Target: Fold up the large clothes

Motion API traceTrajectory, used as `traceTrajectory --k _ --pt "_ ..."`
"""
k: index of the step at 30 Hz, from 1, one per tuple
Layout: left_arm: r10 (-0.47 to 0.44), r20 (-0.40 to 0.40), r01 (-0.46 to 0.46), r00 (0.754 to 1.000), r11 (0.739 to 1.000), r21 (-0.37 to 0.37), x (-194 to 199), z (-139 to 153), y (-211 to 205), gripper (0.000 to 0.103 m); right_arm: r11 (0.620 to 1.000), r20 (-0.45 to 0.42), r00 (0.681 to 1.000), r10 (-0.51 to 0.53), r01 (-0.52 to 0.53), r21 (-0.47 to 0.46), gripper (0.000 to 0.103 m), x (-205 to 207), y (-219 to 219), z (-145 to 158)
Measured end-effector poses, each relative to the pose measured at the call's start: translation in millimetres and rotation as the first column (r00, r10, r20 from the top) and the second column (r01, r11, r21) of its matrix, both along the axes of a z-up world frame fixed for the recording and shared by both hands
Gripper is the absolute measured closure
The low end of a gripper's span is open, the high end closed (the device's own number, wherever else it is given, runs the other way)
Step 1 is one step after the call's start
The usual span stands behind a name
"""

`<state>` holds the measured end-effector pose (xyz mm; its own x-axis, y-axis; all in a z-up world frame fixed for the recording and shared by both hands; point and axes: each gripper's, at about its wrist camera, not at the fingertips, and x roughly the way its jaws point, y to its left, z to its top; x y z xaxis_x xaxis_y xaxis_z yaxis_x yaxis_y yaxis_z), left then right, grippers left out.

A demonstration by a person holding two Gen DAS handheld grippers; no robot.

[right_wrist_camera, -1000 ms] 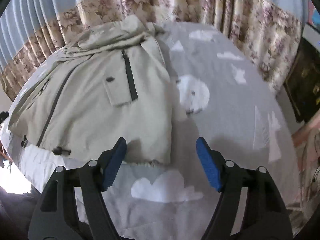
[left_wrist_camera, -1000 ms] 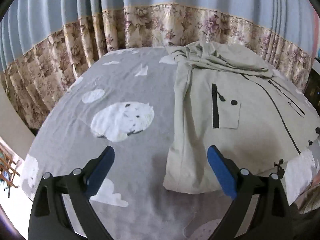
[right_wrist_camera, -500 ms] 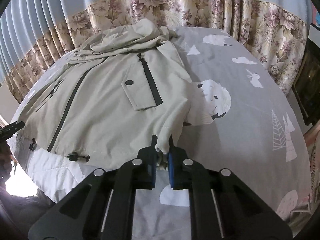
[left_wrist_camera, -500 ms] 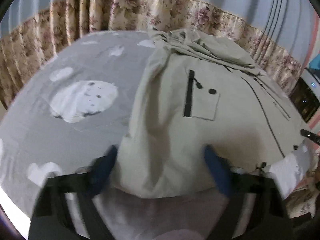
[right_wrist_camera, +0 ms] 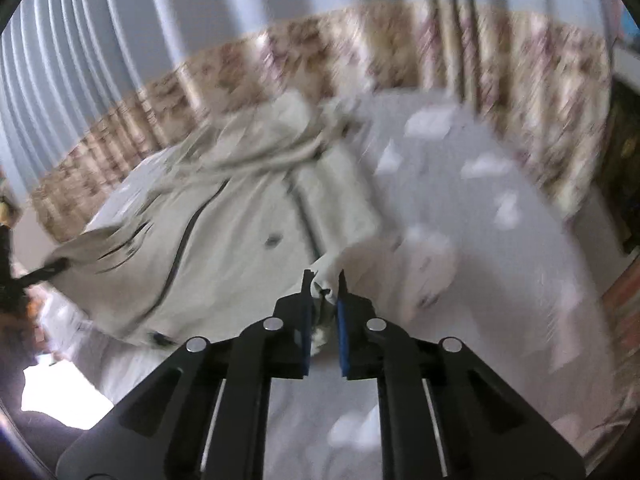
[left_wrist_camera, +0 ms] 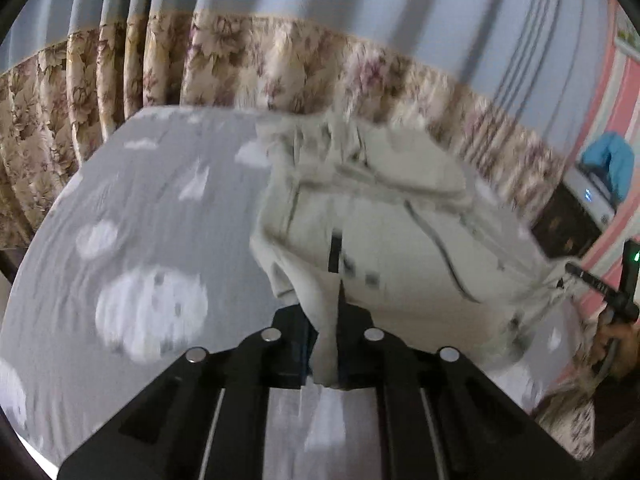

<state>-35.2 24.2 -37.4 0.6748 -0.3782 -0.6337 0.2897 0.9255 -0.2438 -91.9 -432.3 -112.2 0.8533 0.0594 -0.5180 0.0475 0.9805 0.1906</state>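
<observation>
We have both hem corners of the jacket [left_wrist_camera: 392, 236] pinched, left gripper [left_wrist_camera: 324, 344] and right gripper [right_wrist_camera: 324, 312] clamped and raised off the bed [left_wrist_camera: 140, 208], with the first fold only begun.

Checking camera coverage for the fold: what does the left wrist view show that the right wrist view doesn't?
Left wrist only: the left claw shut on the jacket hem, a blue item on a dark cabinet at far right, and a device with a green light.

Right wrist only: the right claw shut on the jacket's hem corner.

Both: the beige jacket on the grey patterned bedsheet and floral-bordered curtains, motion-blurred.
</observation>
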Motion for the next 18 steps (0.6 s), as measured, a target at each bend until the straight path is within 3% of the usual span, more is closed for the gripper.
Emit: traceTrajectory --k 6,12,18 --pt "0.001 0.075 -0.003 0.997 1.000 0.028 96 34 -14 0.093 0.998 0.080 0.997 -0.002 0.006 -0.056 0.094 62 -13 48" --pt "0.038 0.102 -0.045 0.994 0.997 0.070 223 61 -34 0.093 0.998 0.144 0.990 0.002 0.007 -0.063 0.095 167 -35 109" --pt "0.115 0.028 -0.118 0.993 0.980 0.161 341 41 -61 0.092 0.994 0.056 0.998 -0.015 0.021 -0.110 0.095 303 -48 130"
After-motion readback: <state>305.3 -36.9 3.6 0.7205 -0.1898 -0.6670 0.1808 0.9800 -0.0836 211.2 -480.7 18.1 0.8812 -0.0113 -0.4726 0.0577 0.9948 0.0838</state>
